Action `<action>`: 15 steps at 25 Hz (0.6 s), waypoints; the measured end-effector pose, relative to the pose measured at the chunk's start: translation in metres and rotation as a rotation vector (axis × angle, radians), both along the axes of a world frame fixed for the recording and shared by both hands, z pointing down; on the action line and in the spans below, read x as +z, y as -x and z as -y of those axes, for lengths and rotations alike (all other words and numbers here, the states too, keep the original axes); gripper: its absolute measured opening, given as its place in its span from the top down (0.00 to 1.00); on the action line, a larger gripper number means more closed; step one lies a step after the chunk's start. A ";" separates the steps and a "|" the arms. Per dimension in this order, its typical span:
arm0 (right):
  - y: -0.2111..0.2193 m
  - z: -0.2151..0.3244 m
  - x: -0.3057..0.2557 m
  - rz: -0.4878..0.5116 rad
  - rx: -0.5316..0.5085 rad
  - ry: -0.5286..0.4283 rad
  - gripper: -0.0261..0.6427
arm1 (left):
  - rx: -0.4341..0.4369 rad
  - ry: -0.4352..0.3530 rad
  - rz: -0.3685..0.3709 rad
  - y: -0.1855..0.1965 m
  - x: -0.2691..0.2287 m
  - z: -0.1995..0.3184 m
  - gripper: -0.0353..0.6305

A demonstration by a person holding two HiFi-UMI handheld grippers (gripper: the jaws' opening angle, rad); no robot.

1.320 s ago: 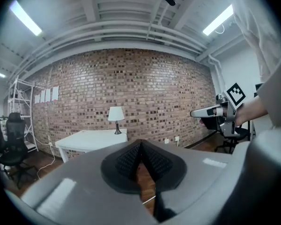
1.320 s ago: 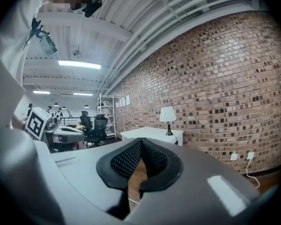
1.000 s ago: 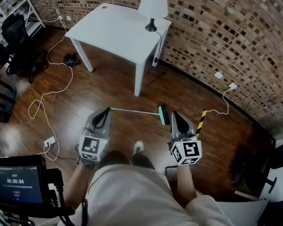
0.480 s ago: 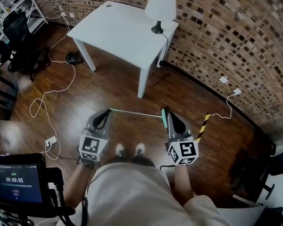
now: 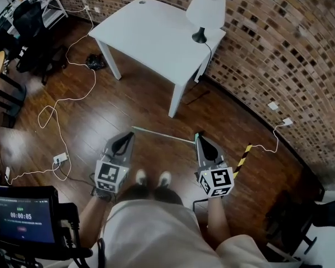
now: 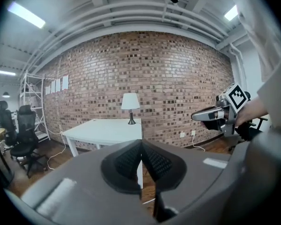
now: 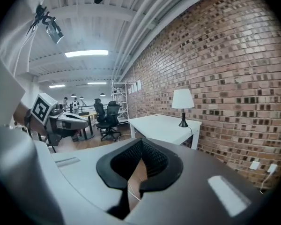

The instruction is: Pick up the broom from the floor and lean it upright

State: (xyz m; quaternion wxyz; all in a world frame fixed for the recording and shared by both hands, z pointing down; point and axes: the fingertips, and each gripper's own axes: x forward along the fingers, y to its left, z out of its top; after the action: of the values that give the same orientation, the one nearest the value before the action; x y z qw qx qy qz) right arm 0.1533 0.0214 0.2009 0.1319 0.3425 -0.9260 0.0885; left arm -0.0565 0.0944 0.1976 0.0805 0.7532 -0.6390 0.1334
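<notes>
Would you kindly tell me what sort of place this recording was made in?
Probably a loft-style office or studio: an exposed brick wall, a white table with a lamp, and black office chairs beside a metal shelving rack on a wooden floor.

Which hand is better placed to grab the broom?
Probably left: the left gripper, jaws shut, points at the thin free end of the broom; the right gripper hovers over the bulky brush end.
</notes>
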 end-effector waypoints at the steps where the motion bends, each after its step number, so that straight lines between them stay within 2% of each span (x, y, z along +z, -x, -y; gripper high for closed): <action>1: 0.005 0.003 0.004 -0.003 -0.019 0.006 0.94 | -0.013 0.010 -0.002 0.003 0.004 0.000 0.94; 9: 0.076 0.025 0.055 -0.059 -0.162 0.081 0.92 | -0.122 0.101 -0.032 0.047 0.059 0.014 0.94; 15: 0.124 0.057 0.126 -0.128 -0.179 0.162 0.91 | -0.147 0.197 -0.068 0.095 0.127 0.027 0.94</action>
State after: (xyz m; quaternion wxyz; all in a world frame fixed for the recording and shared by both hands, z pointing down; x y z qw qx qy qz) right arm 0.0289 -0.0358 0.3268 0.2253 0.2518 -0.9323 0.1290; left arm -0.1513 0.0674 0.3242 0.1851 0.6970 -0.6732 0.1636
